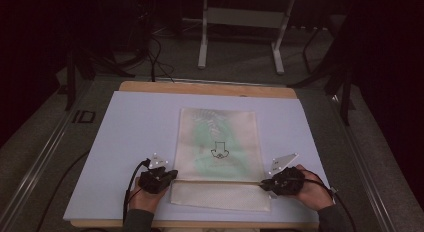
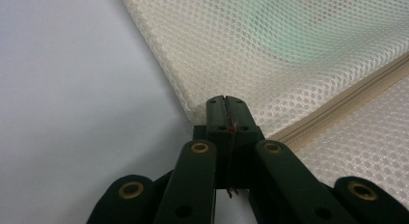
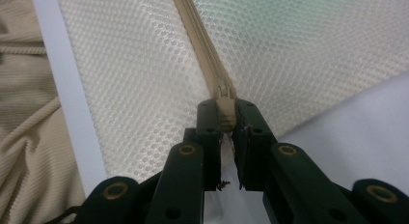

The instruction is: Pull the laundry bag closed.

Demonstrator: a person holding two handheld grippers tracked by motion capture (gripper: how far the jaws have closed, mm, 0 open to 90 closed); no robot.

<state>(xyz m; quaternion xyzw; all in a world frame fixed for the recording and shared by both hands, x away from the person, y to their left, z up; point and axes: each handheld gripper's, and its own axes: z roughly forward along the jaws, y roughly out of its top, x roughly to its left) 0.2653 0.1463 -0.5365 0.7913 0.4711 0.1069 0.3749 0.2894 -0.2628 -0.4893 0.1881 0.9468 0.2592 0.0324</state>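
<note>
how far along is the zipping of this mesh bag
Done: a green garment lies inside the mesh laundry bag. In hand: the right gripper clamps the zipper pull; the left gripper pinches the bag's opposite corner. Left: drawing the pull along the zipper.

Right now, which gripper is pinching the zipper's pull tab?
The right gripper: the beige pull tab sits between its jaws. The left gripper pinches the mesh bag's corner instead.
</note>
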